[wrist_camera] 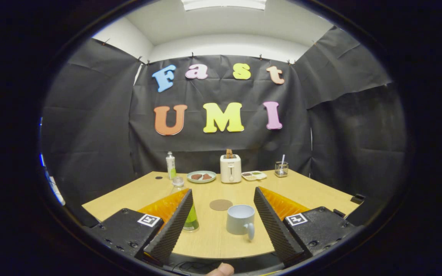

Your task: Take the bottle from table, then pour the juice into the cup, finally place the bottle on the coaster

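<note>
A clear bottle (189, 214) with green juice in its lower part stands on the wooden table (320, 191), just ahead of my left finger (175, 226), which hides part of it. A grey cup (240, 219) with its handle facing me stands between the two fingers, a little ahead. A round brown coaster (221, 204) lies flat beyond the cup. My gripper (223, 193) is open, both ribbed fingers spread wide with nothing held between them.
Along the table's back stand a slim bottle (171, 165), a plate with food (201, 176), a white toaster (230, 168), a small tray (254, 175) and a glass holder (281, 168). A fingertip (221, 270) shows below the near table edge.
</note>
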{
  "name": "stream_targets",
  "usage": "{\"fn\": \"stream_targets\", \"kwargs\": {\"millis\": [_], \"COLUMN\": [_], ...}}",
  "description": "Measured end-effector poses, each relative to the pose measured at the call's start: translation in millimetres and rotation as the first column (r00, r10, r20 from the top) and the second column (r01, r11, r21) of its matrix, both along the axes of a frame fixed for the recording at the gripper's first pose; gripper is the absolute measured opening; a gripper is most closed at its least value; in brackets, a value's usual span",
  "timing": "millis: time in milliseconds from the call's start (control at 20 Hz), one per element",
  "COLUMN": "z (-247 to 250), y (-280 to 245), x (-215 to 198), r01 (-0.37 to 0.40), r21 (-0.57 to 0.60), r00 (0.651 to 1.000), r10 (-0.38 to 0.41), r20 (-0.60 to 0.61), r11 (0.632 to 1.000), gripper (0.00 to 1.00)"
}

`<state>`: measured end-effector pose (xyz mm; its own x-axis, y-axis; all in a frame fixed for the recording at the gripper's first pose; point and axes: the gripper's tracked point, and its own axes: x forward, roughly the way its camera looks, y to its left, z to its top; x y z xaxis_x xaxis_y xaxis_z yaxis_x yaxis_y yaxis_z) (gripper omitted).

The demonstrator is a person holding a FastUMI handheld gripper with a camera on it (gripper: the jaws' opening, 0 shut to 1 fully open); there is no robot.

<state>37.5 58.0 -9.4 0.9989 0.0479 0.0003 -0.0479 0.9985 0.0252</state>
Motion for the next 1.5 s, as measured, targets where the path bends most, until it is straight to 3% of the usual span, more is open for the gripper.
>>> {"fn": "stream_targets", "kwargs": {"millis": [1050, 1350, 1500], "z": [-61, -66, -69], "y": [105, 107, 107], "x": [116, 137, 147], "r01": [-0.121, -0.079, -0.039], "r21": [-0.025, -0.018, -0.041], "r00": [0.988, 0.996, 0.999], "r10": [0.118, 0.078, 0.039], "r20": [-0.102, -0.050, -0.006], "r11": [0.992, 0.997, 0.998], "gripper": [1.00, 1.00, 0.93]}}
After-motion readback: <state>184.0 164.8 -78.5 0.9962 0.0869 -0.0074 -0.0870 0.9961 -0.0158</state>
